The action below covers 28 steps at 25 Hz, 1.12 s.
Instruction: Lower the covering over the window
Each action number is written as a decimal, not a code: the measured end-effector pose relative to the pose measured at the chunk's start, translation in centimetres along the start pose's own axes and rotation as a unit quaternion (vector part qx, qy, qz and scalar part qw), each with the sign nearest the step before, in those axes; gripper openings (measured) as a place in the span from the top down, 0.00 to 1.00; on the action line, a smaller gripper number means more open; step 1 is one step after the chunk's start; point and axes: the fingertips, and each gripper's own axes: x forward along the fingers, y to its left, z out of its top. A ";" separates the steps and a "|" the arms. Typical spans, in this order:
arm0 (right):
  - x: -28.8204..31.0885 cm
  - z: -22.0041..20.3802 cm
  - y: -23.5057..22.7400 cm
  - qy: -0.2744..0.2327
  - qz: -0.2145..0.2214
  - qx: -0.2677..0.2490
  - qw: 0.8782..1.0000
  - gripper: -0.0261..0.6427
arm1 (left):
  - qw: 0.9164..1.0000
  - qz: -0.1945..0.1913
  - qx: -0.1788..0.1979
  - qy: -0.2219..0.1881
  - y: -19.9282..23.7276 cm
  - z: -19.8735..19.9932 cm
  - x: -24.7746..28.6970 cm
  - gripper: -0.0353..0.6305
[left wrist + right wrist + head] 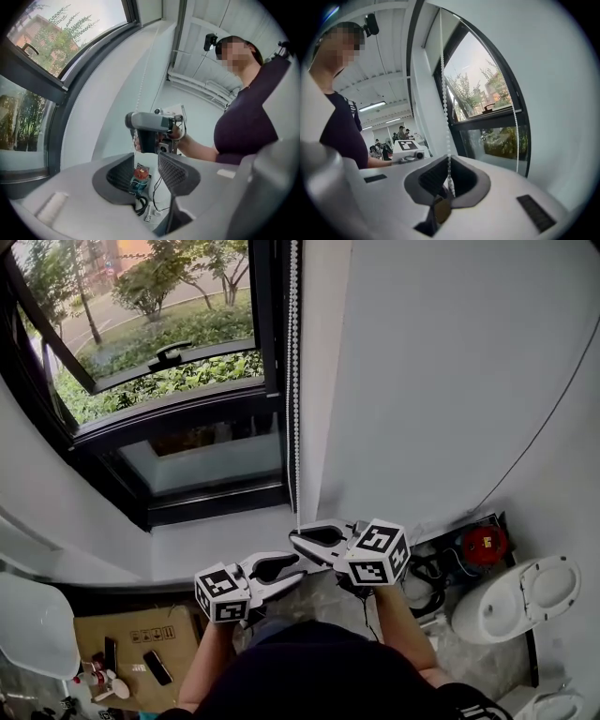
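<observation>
**Item: window covering, chain-operated.**

- Progress: early, by my reading. The window (178, 381) fills the upper left of the head view, and all its visible glass is bare. No covering shows in any view, so it is presumably rolled up above the frame. The whole lowering appears left to do.
- Chain (295, 381): white beads, upper centre of the head view, just right of the dark window frame and against the white wall (441, 381).
- Long axis: vertical, running from the top edge straight down to the tools. It is taut in the right gripper view, where a second strand hangs further right.
- Right tool (447, 180): jaws pinched together on the chain.
- Left tool (145, 176): jaws apart, nothing between them. It sits lower centre of the head view, just beside the right tool.
</observation>
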 end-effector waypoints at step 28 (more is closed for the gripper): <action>2.0 -9.7 -0.2 0.137 0.004 0.018 0.990 0.94 | 0.999 0.036 -0.010 0.009 0.8 -0.4 -1.1 0.72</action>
